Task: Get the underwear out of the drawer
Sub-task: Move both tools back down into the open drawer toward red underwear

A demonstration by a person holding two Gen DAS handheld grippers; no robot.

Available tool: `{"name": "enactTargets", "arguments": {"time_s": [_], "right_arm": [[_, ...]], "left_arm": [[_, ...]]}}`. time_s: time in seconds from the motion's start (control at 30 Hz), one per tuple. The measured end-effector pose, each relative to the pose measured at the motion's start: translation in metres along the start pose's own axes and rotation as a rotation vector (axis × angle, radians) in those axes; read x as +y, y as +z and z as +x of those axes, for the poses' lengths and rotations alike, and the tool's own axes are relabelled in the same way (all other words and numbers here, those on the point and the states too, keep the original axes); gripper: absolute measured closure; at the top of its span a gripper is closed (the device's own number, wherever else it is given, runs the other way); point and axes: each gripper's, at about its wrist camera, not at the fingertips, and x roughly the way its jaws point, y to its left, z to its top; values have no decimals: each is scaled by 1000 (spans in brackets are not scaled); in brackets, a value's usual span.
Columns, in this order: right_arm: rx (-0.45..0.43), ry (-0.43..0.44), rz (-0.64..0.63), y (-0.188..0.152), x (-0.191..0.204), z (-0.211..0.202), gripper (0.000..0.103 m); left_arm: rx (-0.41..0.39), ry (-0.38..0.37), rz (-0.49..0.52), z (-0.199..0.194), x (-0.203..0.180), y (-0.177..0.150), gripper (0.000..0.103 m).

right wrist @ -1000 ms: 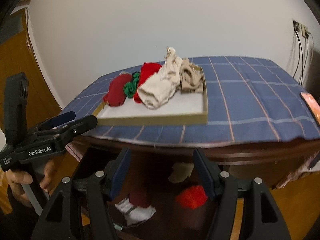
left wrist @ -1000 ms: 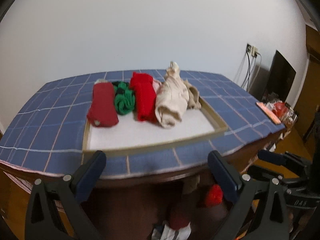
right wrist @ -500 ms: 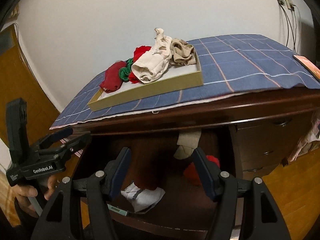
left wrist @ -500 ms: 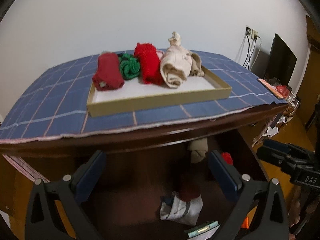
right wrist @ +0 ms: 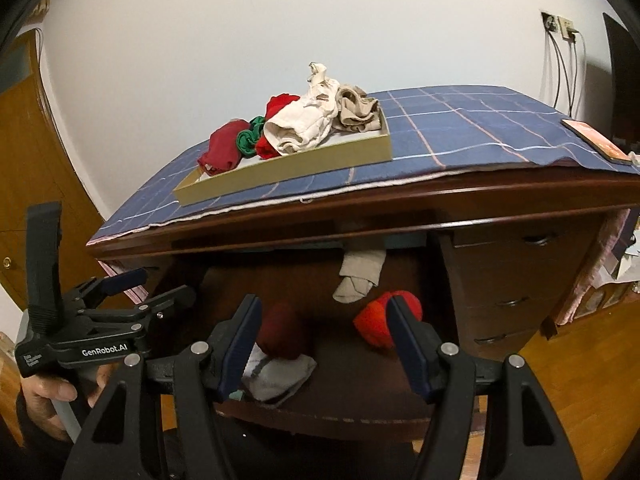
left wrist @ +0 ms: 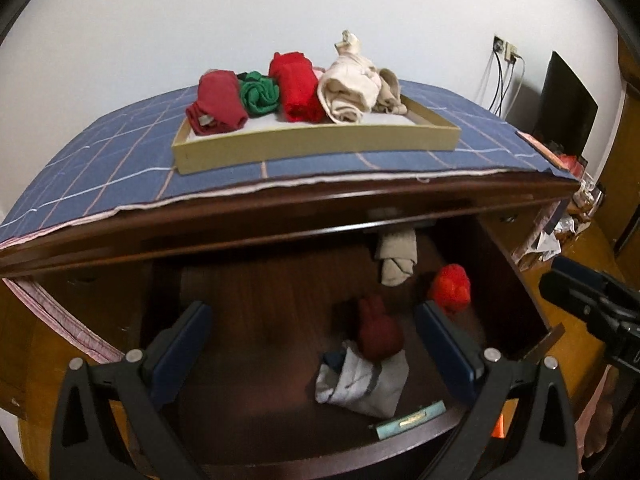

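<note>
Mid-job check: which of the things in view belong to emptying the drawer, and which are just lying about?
Job:
drawer
beige roll
bright red roll
dark red roll
grey piece
tray, already holding rolled pieces
left gripper and right gripper, both open

Lying about:
blue cloth
wall cables
side drawers

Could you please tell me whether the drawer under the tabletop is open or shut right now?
Open: the drawer is pulled out, and rolled underwear lies exposed inside.

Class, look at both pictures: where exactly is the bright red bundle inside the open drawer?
The bright red bundle lies toward the drawer's right side, just right of the hanging beige cloth and behind the dark red bundle.
</note>
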Motion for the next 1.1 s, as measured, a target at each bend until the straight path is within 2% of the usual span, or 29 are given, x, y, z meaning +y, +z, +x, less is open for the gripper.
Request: {"name": "enactTargets", "arguments": {"time_s": [0.2,0.53,0.8,0.9,1.1], "right_arm": [[11,-31,-7,-16,-2,-3,37],[46,-61,34,-30,-23,-3,37],[89,-39,57,-39,-30,7,37],[112,-35,54,-41,-31,14,37],[145,-25,31,-28,-33,36,37]], "left_arm": [[18,5,19,0,-4,-13,0],[96,13,39,15,-4,-31,0],[170,19,49,32,1,-39,0],[206,2,48,41,3,-38,0],[236,-69,36,60,-4,-16,0]]}}
